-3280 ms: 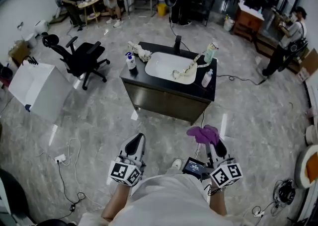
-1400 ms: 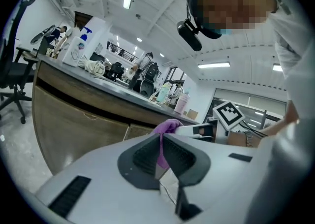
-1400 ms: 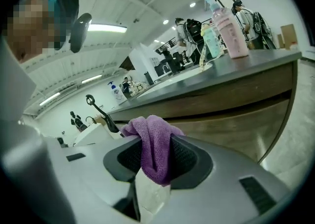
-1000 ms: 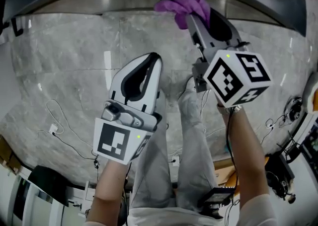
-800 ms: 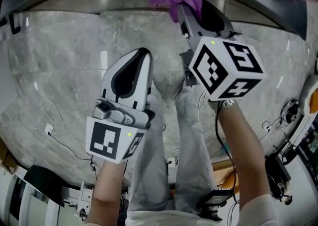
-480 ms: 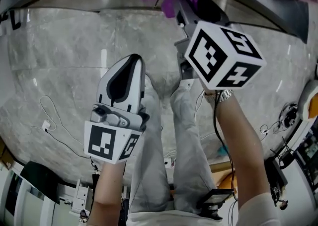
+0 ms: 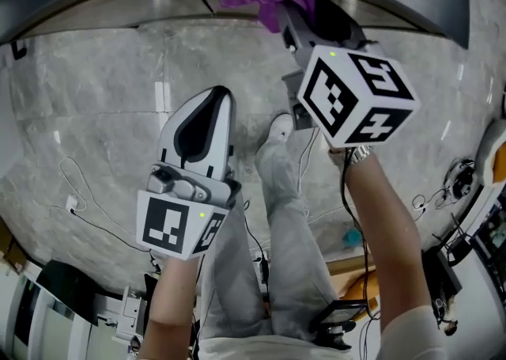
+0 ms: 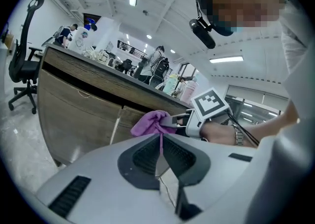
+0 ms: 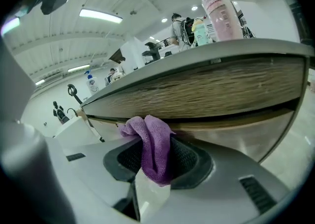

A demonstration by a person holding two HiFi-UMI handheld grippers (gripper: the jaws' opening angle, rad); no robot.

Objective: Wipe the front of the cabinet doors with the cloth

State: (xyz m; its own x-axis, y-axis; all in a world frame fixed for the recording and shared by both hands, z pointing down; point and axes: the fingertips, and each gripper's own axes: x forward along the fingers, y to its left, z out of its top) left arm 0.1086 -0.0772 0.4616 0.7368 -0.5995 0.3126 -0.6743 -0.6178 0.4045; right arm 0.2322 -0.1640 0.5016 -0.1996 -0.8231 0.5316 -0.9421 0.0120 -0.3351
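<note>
Holding the purple cloth [image 9: 153, 144] clamped between the jaws of my right gripper [image 9: 156, 164], I see it bunched and folded over the tips, a loose lobe spilling to the left; the cloth is raised close up to the front of the cabinet [image 9: 221, 95], at the dark gap under the wood-grain panel; whether it actually touches the face I cannot tell. In the head view the cloth sits at the top of the picture, right at the cabinet's steel-coloured front, with my right gripper's marker cube [image 7: 356, 97] just below it and my right forearm running down from there. My left gripper [image 7: 209, 105] hangs lower and to the left, well apart from the cabinet, over the grey marble floor [image 7: 95, 97]; its jaws are drawn together with nothing between them, only a thin slit through which a sliver of purple shows in the left gripper view. A pink bottle [image 9: 219, 9] stands on the counter [image 9: 197, 53] above the panel; a black office chair [image 8: 22, 65] stands off the cabinet's far end; my legs [image 7: 292, 216] in grey trousers and a thin cable [image 7: 79, 192] lie below on the floor.
</note>
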